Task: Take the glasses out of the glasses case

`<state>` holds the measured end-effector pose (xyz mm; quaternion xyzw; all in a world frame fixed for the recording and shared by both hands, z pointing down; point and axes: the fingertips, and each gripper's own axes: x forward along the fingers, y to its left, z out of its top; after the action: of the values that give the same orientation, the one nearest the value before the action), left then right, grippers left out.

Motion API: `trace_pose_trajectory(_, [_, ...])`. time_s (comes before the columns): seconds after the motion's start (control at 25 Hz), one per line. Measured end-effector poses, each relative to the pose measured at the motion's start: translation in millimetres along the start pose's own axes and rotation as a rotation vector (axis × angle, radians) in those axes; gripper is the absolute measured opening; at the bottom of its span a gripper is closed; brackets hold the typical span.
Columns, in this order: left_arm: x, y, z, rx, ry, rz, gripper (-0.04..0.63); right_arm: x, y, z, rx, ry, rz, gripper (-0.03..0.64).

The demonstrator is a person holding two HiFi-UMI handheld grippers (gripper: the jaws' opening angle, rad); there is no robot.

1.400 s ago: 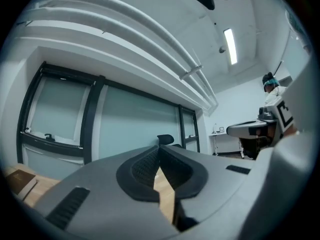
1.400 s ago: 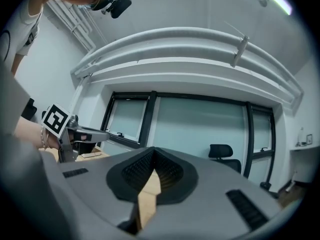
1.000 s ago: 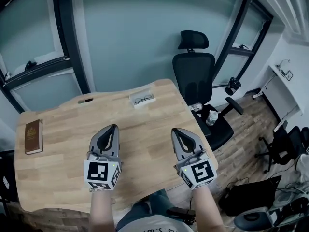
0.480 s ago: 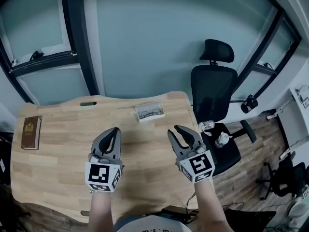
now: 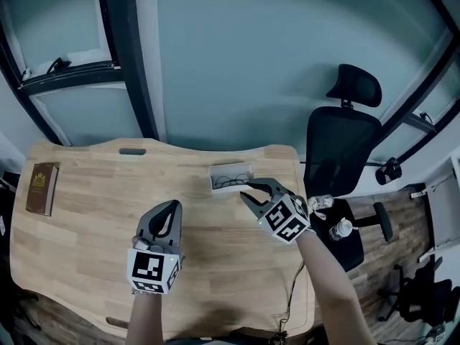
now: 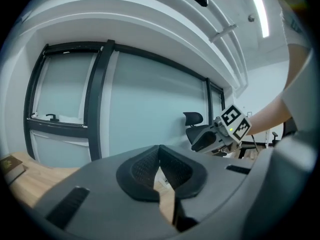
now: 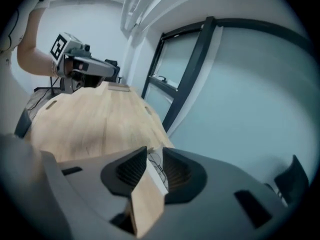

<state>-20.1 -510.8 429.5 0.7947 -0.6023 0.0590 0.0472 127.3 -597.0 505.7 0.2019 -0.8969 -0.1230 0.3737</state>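
Note:
A white glasses case (image 5: 230,177) lies open near the far edge of the wooden table (image 5: 93,214), with thin dark-framed glasses (image 5: 228,180) inside it. My right gripper (image 5: 246,189) is just in front of the case's right end and tilts down toward it. Its jaws have just been opening and stand open, with nothing pressed between them. In the right gripper view the case (image 7: 156,178) and the glasses (image 7: 159,168) show through the gap of that gripper (image 7: 154,165). My left gripper (image 5: 172,205) hovers over the table's middle, shut and empty, well short of the case.
A brown book (image 5: 41,187) lies at the table's left end. A dark slot (image 5: 132,151) sits at the far edge. A black office chair (image 5: 345,142) stands beyond the right edge with a bottle (image 5: 341,228) on its seat. Frosted window panels rise behind the table.
My right gripper has moved forward and down to the case, rolled, and gone from shut to open. My left gripper has shifted forward a little and stays shut.

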Motion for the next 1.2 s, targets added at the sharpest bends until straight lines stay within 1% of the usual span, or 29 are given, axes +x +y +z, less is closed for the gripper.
trace_pose_trajectory(0.28, [27.6,10.0,-25.3,-0.001,0.054,-0.003,0.015,79.6,-5.6,-42.5,-0.263,0.205,0.236,0.104])
trace_pose_trajectory(0.4, [32.6,18.2,-39.0,-0.017,0.08,0.011,0.017,103.7,-7.3,-56.9,-0.351,0.284,0.323,0.103])
trace_pose_trajectory(0.56, [36.3,29.2,-59.9,-0.046,0.118,0.035,0.017,129.1,-6.1,-75.2,-0.439,0.375,0.411,0.1])
trace_pose_trajectory(0.76, [38.4,39.1,-79.1,-0.059,0.151,0.05,0.017,146.9,-3.7,-89.8,-0.495,0.455,0.5,0.089])
trace_pose_trajectory(0.88, [37.9,43.8,-85.2,-0.069,0.159,0.057,0.017,151.3,-0.3,-92.2,-0.521,0.481,0.529,0.038])
trace_pose_trajectory(0.96, [37.3,46.3,-87.6,-0.078,0.16,0.06,0.017,152.6,0.3,-92.0,-0.515,0.481,0.53,0.035])
trace_pose_trajectory(1.2, [35.8,47.2,-78.3,-0.074,0.144,0.05,0.017,142.5,-9.0,-85.4,-0.477,0.445,0.446,0.017])
